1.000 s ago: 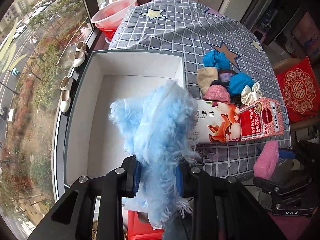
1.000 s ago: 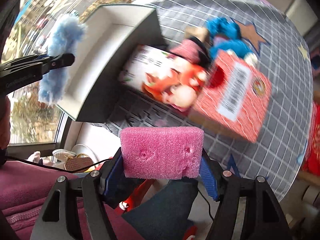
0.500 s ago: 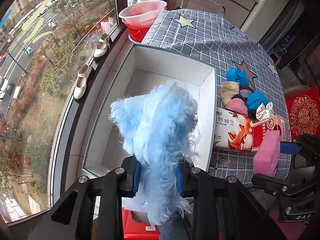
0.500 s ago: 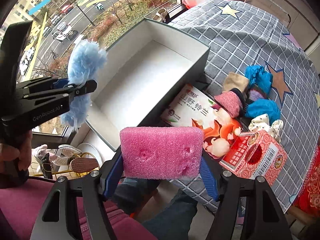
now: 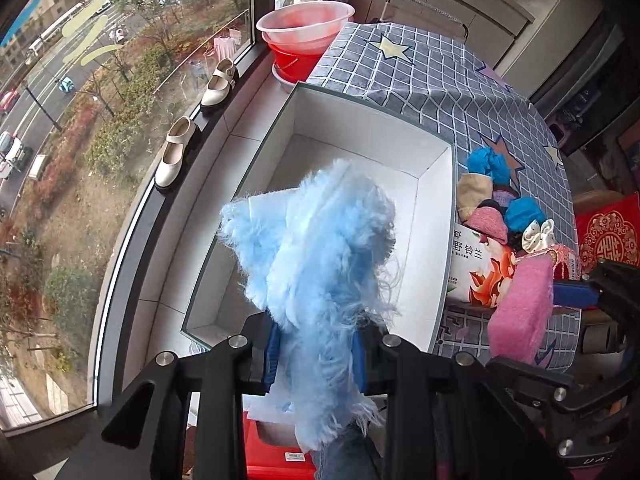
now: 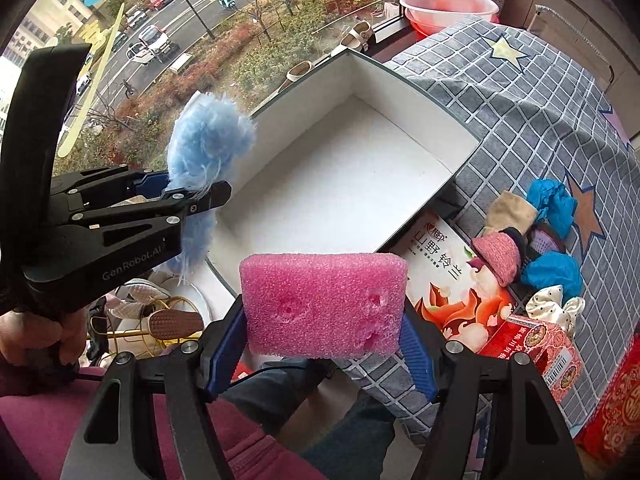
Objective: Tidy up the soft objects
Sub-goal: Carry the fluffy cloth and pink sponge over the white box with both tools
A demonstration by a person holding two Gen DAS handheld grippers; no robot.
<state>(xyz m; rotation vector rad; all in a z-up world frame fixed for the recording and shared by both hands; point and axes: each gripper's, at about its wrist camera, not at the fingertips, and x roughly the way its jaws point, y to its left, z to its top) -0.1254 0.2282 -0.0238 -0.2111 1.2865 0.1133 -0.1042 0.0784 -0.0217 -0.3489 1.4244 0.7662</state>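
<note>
Both held short of the white box (image 5: 434,216), left gripper (image 5: 316,354) pinching blue fluffy cloth (image 5: 316,248), right gripper (image 6: 324,334) clamping pink sponge (image 6: 322,304), probably for dropping inside.

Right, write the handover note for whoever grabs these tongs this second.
Left tongs: shut on the blue fluffy cloth, held up at the near end of the white box.
Right tongs: shut on the pink sponge, held in front of the table edge, not over the box.
The box has nothing in it that shows.
On the checked tablecloth, right of the box: a pile of small soft things behind two printed cartons.
Done: both pieces picked up. Left: drop the cloth and sponge into the box, then probably the pile.
</note>
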